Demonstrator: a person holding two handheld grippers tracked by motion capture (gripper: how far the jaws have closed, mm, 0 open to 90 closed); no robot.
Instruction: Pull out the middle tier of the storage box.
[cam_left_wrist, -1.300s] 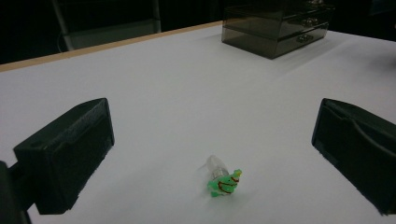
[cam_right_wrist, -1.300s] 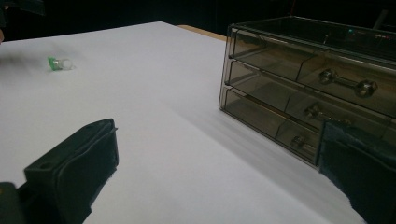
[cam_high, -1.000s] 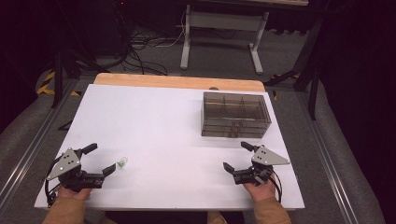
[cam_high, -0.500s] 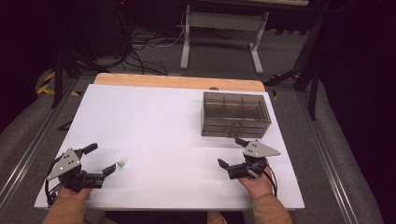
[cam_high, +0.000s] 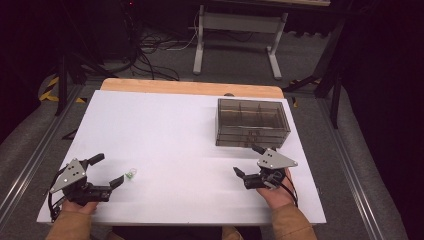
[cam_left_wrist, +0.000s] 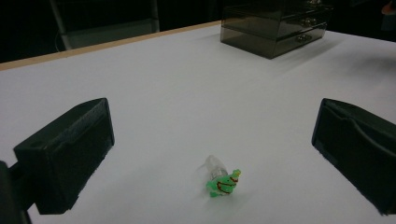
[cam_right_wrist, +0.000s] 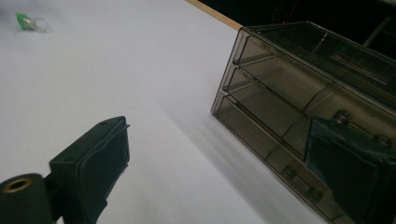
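A small green and clear toy figure (cam_high: 131, 174) lies on the white table top (cam_high: 175, 130), just right of my left gripper (cam_high: 107, 170). In the left gripper view the toy (cam_left_wrist: 222, 179) lies between and a little short of that gripper's (cam_left_wrist: 212, 130) open jaws, touching neither. My right gripper (cam_high: 248, 160) sits just in front of the smoky clear drawer box (cam_high: 252, 122). Its jaws have just been closing a little, and they stand open with nothing between them. In the right gripper view its own jaws (cam_right_wrist: 219, 154) face the box's drawer fronts (cam_right_wrist: 280, 93), and the toy (cam_right_wrist: 32, 22) lies far off at the upper left.
The table's wooden far edge (cam_high: 190, 87) runs behind the white top. Beyond it on the dark floor are cables (cam_high: 150, 55) and a grey stand's legs (cam_high: 235, 45). Metal rails (cam_high: 30, 165) flank the table on both sides.
My right gripper has edged slightly forward and left toward the drawer box. The left gripper and the toy have not moved.
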